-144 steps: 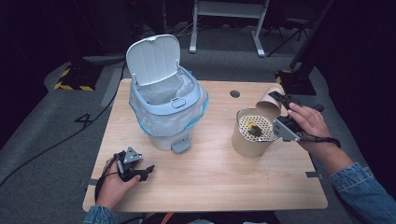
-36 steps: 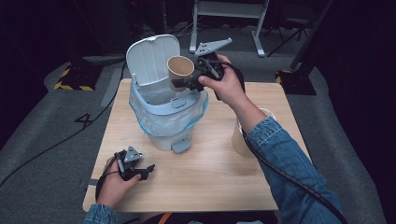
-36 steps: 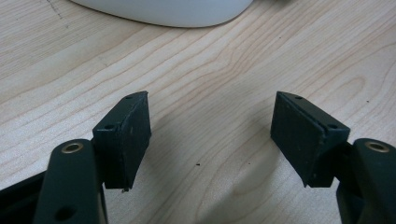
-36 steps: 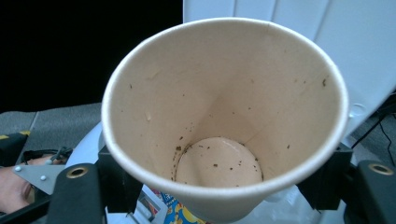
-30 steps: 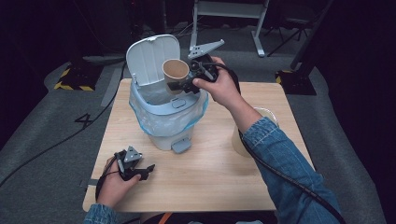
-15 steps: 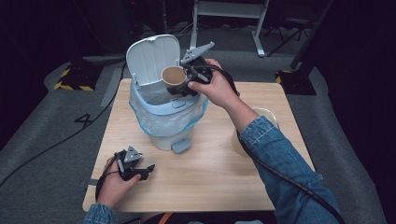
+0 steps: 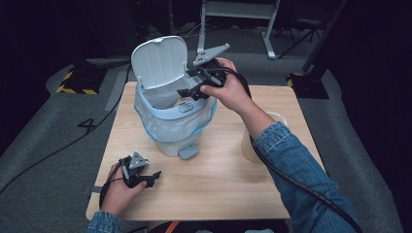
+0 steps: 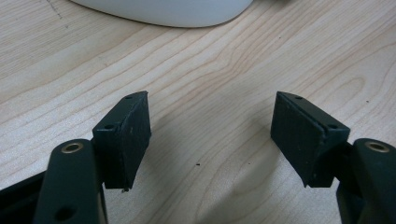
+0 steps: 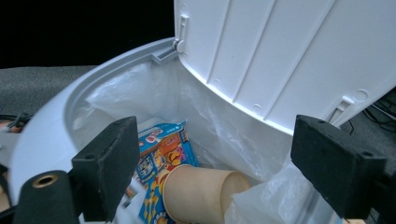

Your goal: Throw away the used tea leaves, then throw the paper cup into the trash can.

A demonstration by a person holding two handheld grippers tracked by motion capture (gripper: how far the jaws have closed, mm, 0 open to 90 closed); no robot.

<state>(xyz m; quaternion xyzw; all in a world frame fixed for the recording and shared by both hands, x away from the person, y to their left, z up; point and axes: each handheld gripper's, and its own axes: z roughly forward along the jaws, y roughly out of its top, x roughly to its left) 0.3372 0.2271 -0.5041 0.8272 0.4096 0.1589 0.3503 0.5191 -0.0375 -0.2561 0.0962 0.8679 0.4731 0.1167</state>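
The right gripper (image 7: 190,91) hangs over the mouth of the bin (image 7: 170,121), whose lid (image 7: 158,60) stands up behind it; its 2 jaws have just been opening and now stand wide apart, with nothing pressed between them. The paper cup (image 9: 201,193) lies on its side inside the bin, below the jaws, on the clear plastic liner (image 9: 224,135) and partly on a colourful printed packet (image 9: 163,154). The left gripper (image 7: 141,175) rests low on the wooden table (image 7: 218,189), near the front left corner; its 2 jaws are released too, and only bare wood is between them; the white base of the bin (image 8: 163,9) is just ahead of it.
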